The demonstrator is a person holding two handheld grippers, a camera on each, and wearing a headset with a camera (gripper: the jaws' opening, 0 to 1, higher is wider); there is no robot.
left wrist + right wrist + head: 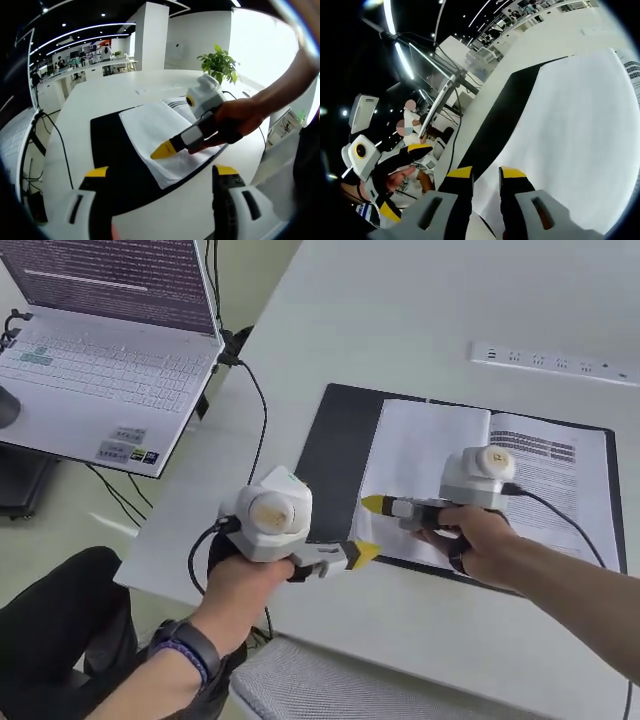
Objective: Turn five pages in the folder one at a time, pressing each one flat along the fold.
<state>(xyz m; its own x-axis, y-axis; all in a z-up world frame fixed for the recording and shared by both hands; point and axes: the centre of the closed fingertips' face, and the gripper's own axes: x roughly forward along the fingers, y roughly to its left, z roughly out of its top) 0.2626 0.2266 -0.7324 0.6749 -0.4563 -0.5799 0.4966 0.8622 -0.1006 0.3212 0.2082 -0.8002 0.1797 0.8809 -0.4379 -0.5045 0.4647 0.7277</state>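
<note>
1. The folder (335, 455) is laid open on the white table (400, 320). Its black cover is exposed on the left, beside a blank white page (425, 460), and a printed page (560, 480) is seen on the right half.
2. The right gripper (486, 172) is held low over the near left corner of the blank page and pointed toward the black cover. Its jaws are drawn close, with a narrow gap left between them. The page edge is seen through that gap, and nothing is seen pinched.
3. The left gripper (161, 171) is held just off the near left corner of the folder, above the table's near edge, and pointed toward the right gripper. Its jaws are spread wide, with nothing between them.
4. The yellow tips of the two grippers are seen near each other but apart.
5. A laptop (110, 350) is set open to the left of the table, and a power strip (555, 362) is laid on the table beyond the folder.
6. A potted plant (218, 62) is seen past the table's far side in the left gripper view.
</note>
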